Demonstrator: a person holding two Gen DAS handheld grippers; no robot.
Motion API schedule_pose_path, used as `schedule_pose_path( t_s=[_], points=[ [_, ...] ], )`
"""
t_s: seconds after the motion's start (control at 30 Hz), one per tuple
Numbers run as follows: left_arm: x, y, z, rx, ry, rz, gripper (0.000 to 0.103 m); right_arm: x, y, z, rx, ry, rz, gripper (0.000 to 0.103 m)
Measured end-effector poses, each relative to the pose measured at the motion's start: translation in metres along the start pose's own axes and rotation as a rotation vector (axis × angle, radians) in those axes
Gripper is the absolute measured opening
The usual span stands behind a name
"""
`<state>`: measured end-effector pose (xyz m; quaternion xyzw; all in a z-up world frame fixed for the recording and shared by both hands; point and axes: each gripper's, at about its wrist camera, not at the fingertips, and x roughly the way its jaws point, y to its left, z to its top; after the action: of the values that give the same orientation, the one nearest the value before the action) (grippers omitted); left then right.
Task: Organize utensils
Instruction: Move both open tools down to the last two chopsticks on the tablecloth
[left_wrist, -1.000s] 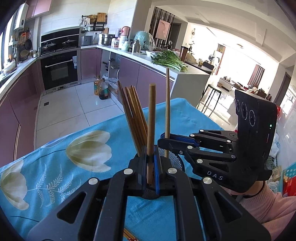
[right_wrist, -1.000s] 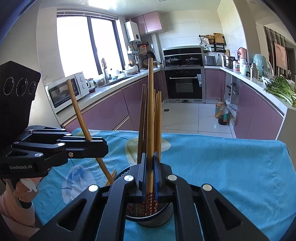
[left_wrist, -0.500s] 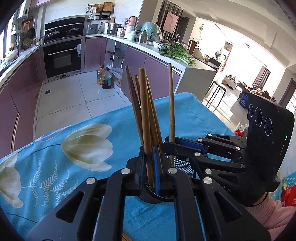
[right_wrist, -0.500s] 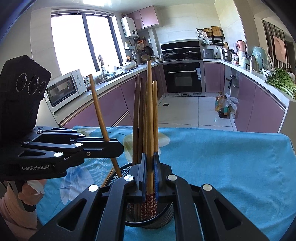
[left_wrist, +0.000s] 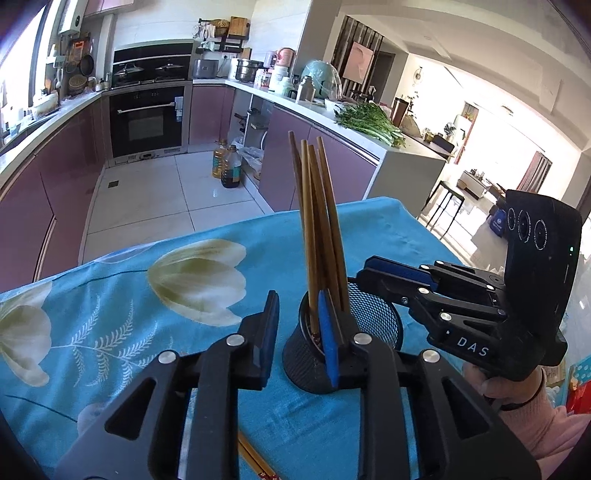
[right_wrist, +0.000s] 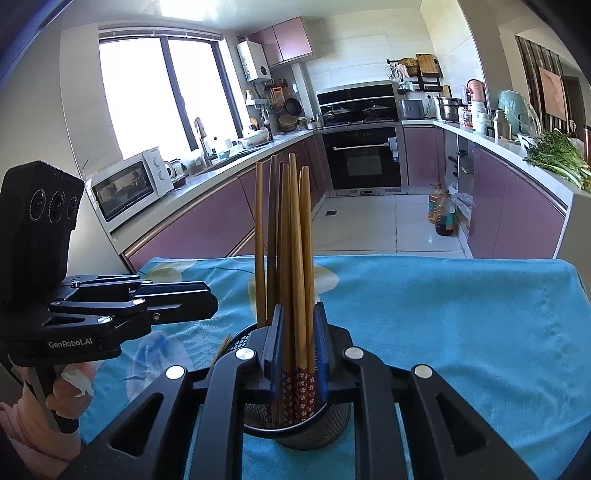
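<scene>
A black mesh utensil cup (left_wrist: 373, 321) stands on the blue flowered tablecloth (left_wrist: 122, 295) and holds several wooden chopsticks (left_wrist: 314, 221) upright. My left gripper (left_wrist: 297, 328) is open and empty, its right finger against the cup's rim. My right gripper (right_wrist: 297, 350) is open just above the cup (right_wrist: 332, 421), its jaws loosely around the chopsticks (right_wrist: 295, 258) without pinching them. The right gripper also shows in the left wrist view (left_wrist: 391, 273), and the left gripper shows in the right wrist view (right_wrist: 199, 308).
Loose chopsticks (left_wrist: 255, 461) lie on the cloth under my left gripper. The table's far edge (right_wrist: 443, 260) faces the kitchen floor. Purple cabinets, an oven (right_wrist: 364, 158) and a microwave (right_wrist: 129, 188) stand beyond.
Both grippers have opened and let go of their chopsticks, which now stand in the cup. The left gripper has lowered beside the cup.
</scene>
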<state>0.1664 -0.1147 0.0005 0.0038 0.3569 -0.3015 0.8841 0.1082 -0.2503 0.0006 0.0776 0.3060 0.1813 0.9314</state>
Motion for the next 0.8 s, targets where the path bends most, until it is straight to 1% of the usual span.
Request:
schedule_pose_path(
  t_s=[0.07,0.1,0.13,0.27,0.33,0.37,0.43,0.5,0.6,0.67,0.73,0.8],
  points=[
    [-0.013,0.002,-0.006,-0.001,-0.039,0.031,0.028,-0.007,0.004,-0.002,-0.011,-0.012,0.015,0.021],
    [-0.019,0.004,-0.01,-0.008,-0.057,0.047,0.032,-0.011,0.007,-0.003,-0.016,-0.018,0.025,0.026],
    [-0.026,0.006,-0.014,-0.012,-0.073,0.066,0.037,-0.015,0.01,-0.004,-0.021,-0.022,0.042,0.028],
    [-0.05,0.018,-0.035,-0.018,-0.115,0.158,0.045,-0.03,0.025,-0.011,-0.056,-0.039,0.114,0.03],
    [-0.059,0.026,-0.046,-0.031,-0.125,0.191,0.052,-0.032,0.035,-0.017,-0.081,-0.026,0.151,0.035],
    [-0.063,0.029,-0.052,-0.033,-0.13,0.222,0.053,-0.031,0.043,-0.022,-0.102,-0.011,0.175,0.036],
    [-0.068,0.036,-0.064,-0.039,-0.125,0.257,0.056,-0.026,0.055,-0.031,-0.126,0.021,0.197,0.04],
    [-0.068,0.039,-0.076,-0.046,-0.113,0.291,0.062,-0.013,0.066,-0.043,-0.14,0.073,0.21,0.04],
    [-0.068,0.043,-0.094,-0.037,-0.101,0.344,0.062,0.014,0.077,-0.06,-0.134,0.166,0.208,0.041],
    [-0.065,0.049,-0.1,-0.047,-0.086,0.364,0.062,0.026,0.083,-0.071,-0.129,0.21,0.209,0.041],
    [-0.062,0.053,-0.106,-0.065,-0.07,0.362,0.062,0.041,0.087,-0.079,-0.115,0.257,0.204,0.041],
    [-0.061,0.058,-0.113,-0.081,-0.058,0.368,0.062,0.048,0.091,-0.084,-0.121,0.276,0.185,0.041]
  ],
)
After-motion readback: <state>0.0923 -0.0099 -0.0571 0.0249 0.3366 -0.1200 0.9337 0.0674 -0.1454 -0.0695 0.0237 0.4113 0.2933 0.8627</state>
